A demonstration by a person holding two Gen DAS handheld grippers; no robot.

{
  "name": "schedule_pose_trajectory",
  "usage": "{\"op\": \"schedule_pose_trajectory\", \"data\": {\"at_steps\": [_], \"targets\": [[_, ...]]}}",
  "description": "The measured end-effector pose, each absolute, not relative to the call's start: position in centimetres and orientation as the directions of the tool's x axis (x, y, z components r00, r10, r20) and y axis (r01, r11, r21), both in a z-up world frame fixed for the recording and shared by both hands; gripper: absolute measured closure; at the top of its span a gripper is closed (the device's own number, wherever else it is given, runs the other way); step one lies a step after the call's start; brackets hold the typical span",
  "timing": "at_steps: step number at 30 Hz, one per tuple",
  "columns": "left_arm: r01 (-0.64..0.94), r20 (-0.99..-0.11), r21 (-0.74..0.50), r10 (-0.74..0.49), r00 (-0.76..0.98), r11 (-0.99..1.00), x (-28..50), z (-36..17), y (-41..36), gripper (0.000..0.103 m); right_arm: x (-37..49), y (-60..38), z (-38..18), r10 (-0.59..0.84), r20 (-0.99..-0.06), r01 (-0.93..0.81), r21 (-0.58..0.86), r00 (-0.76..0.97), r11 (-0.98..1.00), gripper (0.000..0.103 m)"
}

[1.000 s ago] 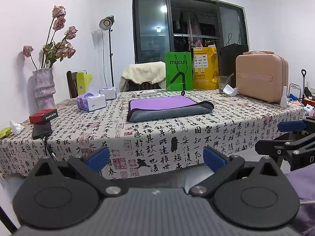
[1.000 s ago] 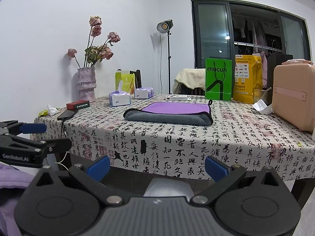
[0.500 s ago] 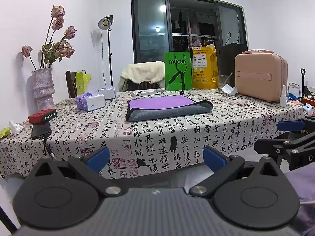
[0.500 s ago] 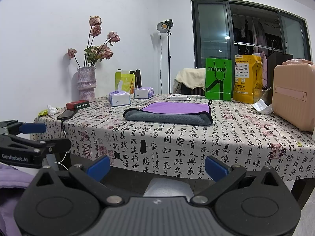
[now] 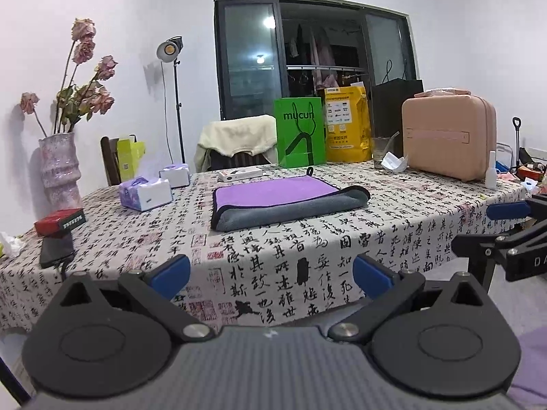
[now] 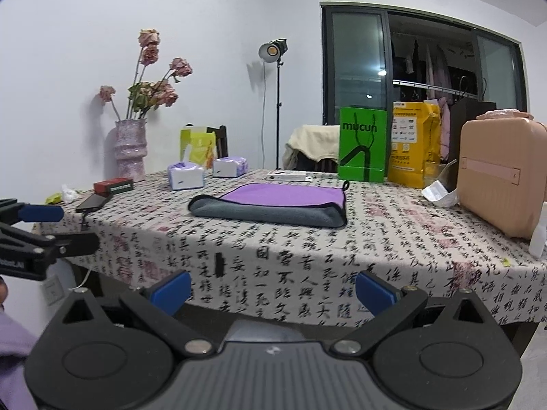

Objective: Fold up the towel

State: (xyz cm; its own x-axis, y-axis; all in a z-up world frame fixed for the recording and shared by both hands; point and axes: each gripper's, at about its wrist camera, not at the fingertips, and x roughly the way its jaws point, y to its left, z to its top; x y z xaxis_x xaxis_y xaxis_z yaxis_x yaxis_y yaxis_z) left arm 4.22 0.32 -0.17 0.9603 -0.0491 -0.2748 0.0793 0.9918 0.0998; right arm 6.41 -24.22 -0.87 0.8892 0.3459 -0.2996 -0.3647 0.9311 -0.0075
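A folded towel [image 5: 283, 201], purple on top and grey beneath with a black edge, lies flat in the middle of the table [image 5: 342, 239]; it also shows in the right wrist view [image 6: 273, 205]. My left gripper [image 5: 270, 278] is open and empty, held off the table's near edge, well short of the towel. My right gripper [image 6: 273, 288] is open and empty, also back from the near edge. Each gripper shows at the side of the other's view.
The table [image 6: 376, 246] has a calligraphy-print cloth. On it: a pink case [image 5: 448, 140], green bag [image 5: 299, 131], yellow bag [image 5: 347, 133], tissue boxes [image 5: 145, 193], vase of dried roses [image 5: 59, 167], red box [image 5: 59, 222], phone [image 5: 56, 249], small white bottle [image 5: 491, 171].
Both views have shifted slightly; the grippers stay open and back from the table. The towel has not moved.
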Motion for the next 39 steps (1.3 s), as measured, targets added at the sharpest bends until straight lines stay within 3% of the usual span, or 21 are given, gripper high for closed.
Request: {"op": "schedule_pose_trajectory", "data": {"at_steps": [29, 39], "targets": [[-0.020, -0.404, 0.012, 0.023, 0.914, 1.000, 22.2, -0.6, 3.8, 0.000, 25.1, -23.8, -0.7, 0.343, -0.389, -0.376, -0.009, 0.855, 0.927, 0.002], [-0.008, -0.437, 0.007, 0.011, 0.899, 1.000, 27.1, -0.3, 4.4, 0.000, 30.2, -23.6, -1.2, 0.348, -0.430, -0.372, 0.029, 0.833, 0.928, 0.015]]}}
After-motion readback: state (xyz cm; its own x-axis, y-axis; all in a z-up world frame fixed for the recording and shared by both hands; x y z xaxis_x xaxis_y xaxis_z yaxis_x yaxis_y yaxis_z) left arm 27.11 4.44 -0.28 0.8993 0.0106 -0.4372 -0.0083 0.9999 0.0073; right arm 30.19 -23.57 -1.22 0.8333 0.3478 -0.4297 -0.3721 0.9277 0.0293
